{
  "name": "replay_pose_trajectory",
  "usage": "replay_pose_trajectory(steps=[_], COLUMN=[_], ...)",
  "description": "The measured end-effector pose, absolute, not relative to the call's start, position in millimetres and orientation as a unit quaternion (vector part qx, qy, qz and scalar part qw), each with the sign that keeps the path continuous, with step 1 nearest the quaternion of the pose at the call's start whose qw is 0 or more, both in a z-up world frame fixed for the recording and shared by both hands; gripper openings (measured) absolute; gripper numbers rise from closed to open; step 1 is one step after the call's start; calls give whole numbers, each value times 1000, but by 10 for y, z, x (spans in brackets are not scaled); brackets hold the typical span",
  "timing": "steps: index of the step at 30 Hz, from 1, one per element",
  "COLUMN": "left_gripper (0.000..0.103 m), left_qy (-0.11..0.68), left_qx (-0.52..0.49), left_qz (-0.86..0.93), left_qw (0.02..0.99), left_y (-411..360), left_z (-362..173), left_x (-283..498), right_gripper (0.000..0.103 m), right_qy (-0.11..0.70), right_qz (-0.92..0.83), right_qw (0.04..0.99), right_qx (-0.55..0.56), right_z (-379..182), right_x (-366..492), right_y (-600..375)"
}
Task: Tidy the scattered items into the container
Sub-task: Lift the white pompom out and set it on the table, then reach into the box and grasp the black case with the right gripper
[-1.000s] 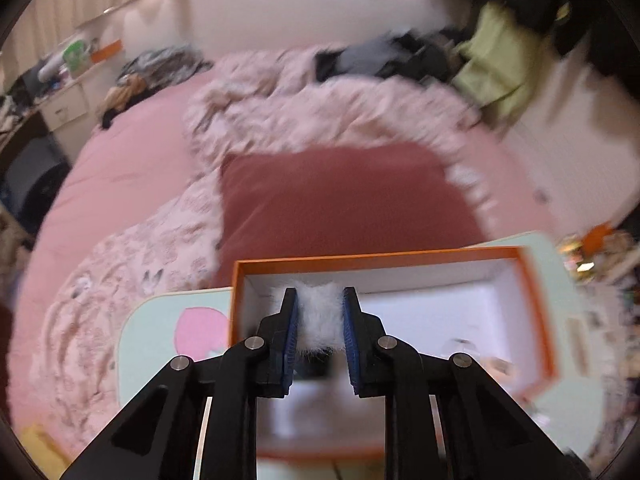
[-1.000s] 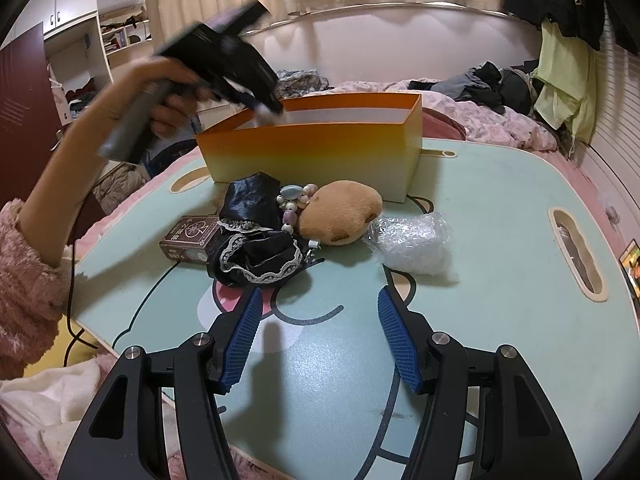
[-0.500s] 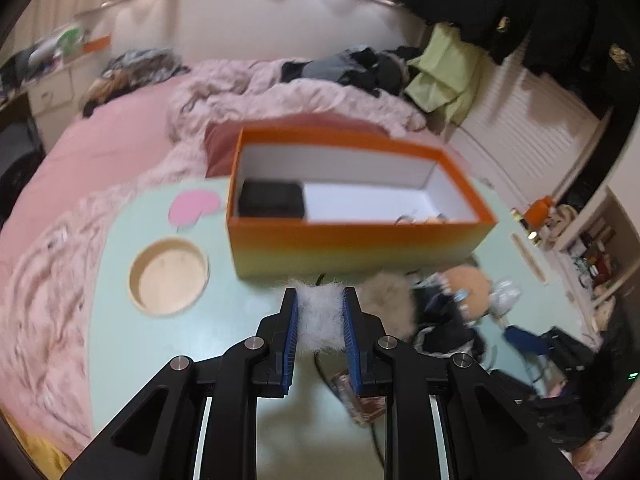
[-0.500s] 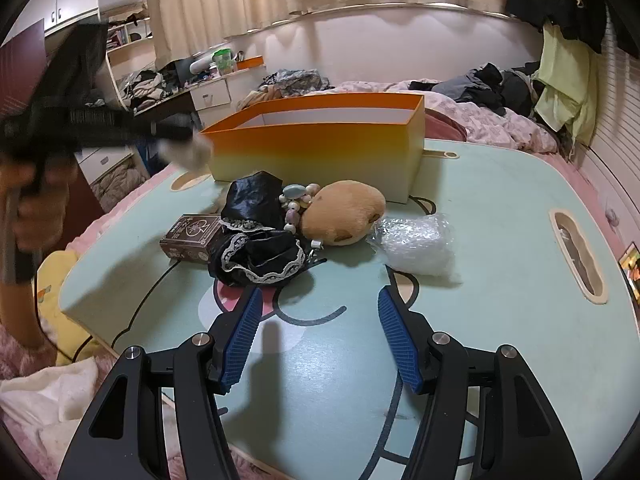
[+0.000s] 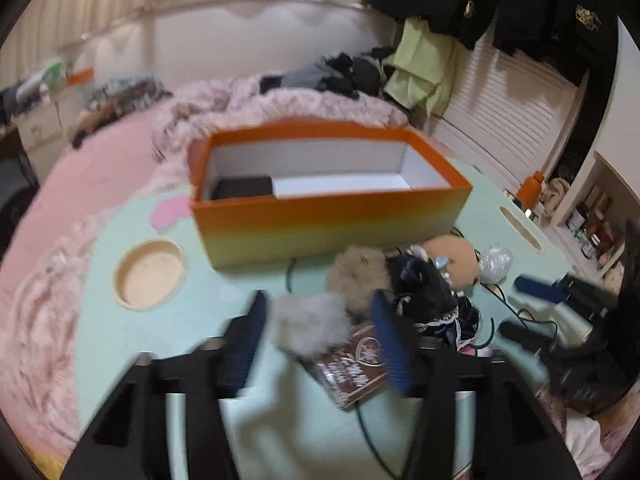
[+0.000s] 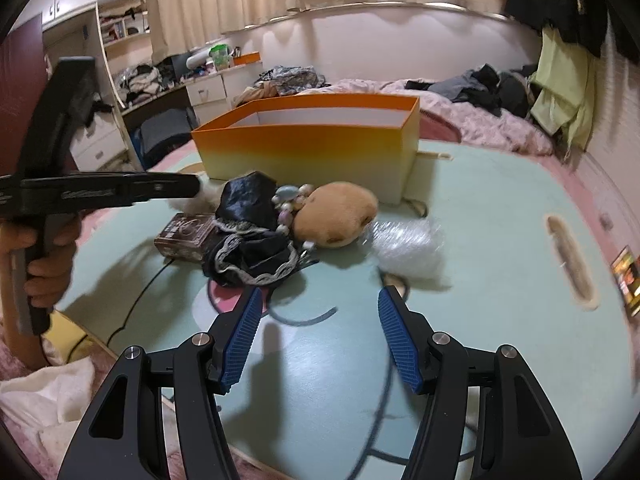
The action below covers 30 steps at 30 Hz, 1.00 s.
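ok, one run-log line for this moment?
left gripper: jaws opening, white pompom between them, outside box | right gripper: open, empty | orange box: one black item inside

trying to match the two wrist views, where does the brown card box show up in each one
Left wrist: the brown card box lies low and centre-right, just past the left gripper, whose jaws are opening.
Right wrist: it sits at middle left, against the black lacy cloth.
Shared landmark: the orange box, behind the pile in both.
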<state>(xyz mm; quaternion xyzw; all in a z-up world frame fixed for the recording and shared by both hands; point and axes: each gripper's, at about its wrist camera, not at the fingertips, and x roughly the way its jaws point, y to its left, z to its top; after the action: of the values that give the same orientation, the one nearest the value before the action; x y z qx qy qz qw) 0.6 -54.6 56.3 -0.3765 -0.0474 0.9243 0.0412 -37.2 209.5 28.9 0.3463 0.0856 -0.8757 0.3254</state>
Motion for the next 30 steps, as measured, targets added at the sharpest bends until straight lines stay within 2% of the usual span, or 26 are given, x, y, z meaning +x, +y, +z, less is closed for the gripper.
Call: replay_pose_trajectory(steps=[1,5,9,12,13,20,30], left_gripper=[77,79,79,79,79,79,79], left_qy=[-55,-109,-129,-144,-151,-177,-187], left_qx=[-368,-349,-342,-334,-333,-324,-326], left_qz=[928,931,931,931,930,929,926], left_qw=[35,18,-12,-24,-23,-16,-14], left_y=[-604,-918,-1170,-1313,-1358,-1520,-1597], left_z=[621,799,871,879,874,825,752], left_x=[36,154,205,259,275,315,286], right_gripper=[61,61,61,73,73,73,75], right_qy=[89,55,-14,-60,-65,14,57], right_qz=[-879,-871,-815,-757,-748,-744,-721], right_qw=[323,363,418,441,436,327,299], right_qx=[339,327,401,478,496,582,623], right_z=[359,762,1114,1169,1151,610,258], right_x=[-380,-533,-978,-1429,-1581,-2306,-2508], right_y=[2105,2081,1703,1223,1058,125,-257])
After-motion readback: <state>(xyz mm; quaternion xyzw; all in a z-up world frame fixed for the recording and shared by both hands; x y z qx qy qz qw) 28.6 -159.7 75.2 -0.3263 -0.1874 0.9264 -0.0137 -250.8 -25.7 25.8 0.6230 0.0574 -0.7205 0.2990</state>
